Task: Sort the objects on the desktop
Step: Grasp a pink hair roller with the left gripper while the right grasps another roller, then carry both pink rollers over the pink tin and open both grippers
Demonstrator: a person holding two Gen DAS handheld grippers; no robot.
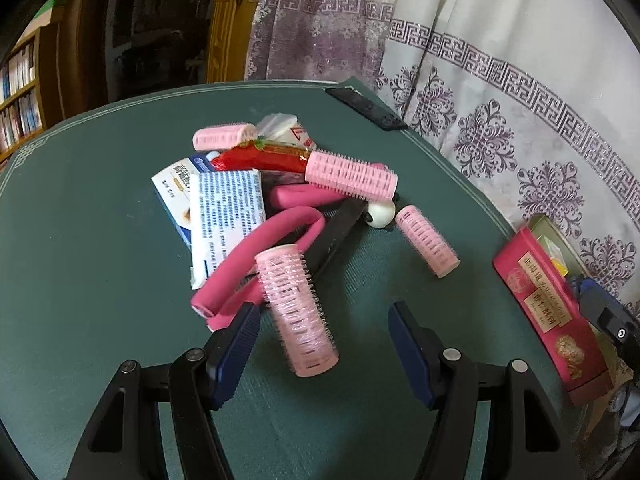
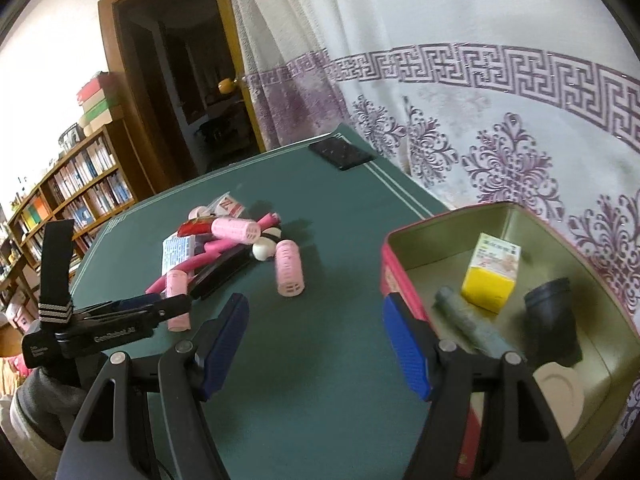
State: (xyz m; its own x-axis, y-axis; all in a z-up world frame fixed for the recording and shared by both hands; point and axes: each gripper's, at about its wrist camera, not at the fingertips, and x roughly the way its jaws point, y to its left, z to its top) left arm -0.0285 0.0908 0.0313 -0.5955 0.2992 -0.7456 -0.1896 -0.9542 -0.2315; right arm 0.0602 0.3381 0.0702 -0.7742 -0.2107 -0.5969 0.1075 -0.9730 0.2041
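A pile of small objects lies mid-table: several pink hair rollers, a bent pink foam tube (image 1: 256,248), a red packet (image 1: 260,158), a blue-and-white medicine box (image 1: 224,216), a black strip and a white ball (image 1: 381,213). My left gripper (image 1: 324,320) is open, its jaws standing either side of the nearest pink roller (image 1: 296,312) without touching it. My right gripper (image 2: 314,320) is open and empty, beside the red tin (image 2: 404,276); the tin also shows in the left wrist view (image 1: 536,300). The left gripper shows in the right wrist view (image 2: 160,310).
The red tin holds a yellow box (image 2: 490,276), a grey-green roll (image 2: 468,324), a black cup-like piece (image 2: 554,320) and a beige disc. A black phone (image 2: 342,154) lies at the far table corner. A patterned curtain hangs to the right, a bookshelf and doorway to the left.
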